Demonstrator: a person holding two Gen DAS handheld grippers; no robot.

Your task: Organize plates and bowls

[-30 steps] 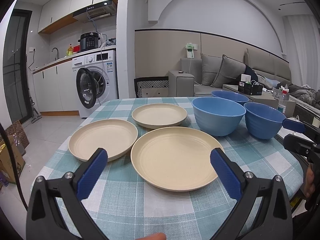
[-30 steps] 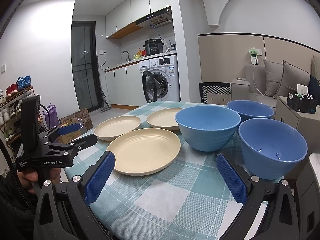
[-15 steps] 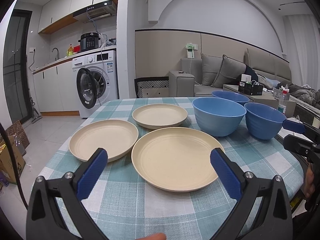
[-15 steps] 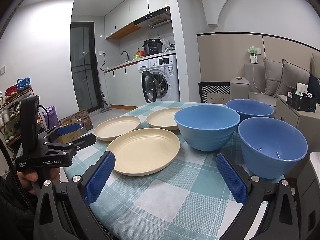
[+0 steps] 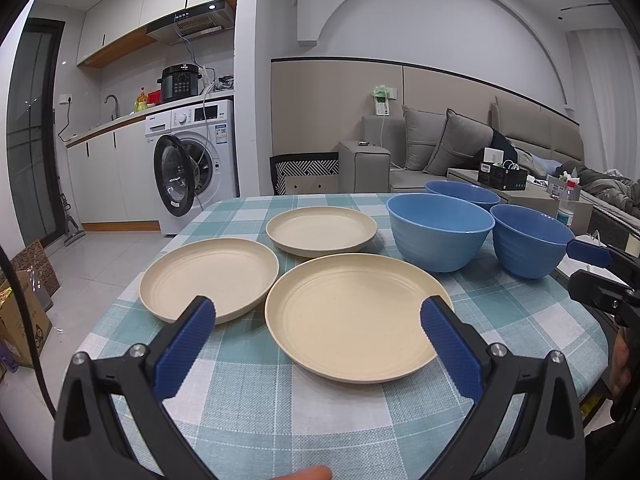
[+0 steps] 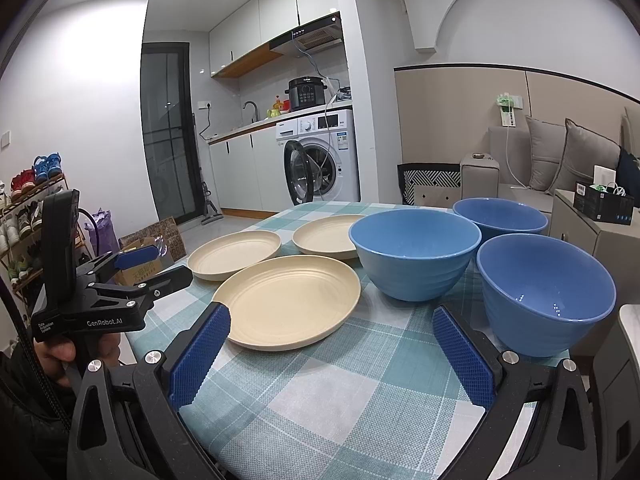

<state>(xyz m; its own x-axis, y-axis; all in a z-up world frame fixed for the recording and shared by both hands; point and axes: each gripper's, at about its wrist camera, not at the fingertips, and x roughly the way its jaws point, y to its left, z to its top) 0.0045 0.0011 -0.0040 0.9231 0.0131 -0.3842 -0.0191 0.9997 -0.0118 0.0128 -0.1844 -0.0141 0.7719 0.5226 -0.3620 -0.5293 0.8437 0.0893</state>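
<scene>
Both claws, the left claw (image 5: pixel 316 336) and right claw (image 6: pixel 330 344), are held wide open and empty; nothing has been moved, so no plate (image 5: pixel 354 316) is stacked yet.

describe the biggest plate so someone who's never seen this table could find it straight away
On the checked table, three cream plates sit left of three blue bowls. The biggest plate is the one nearest the front edge, right ahead of the open left gripper. Unlike the other two plates, it lies closest to the grippers and is clearly wider.
</scene>
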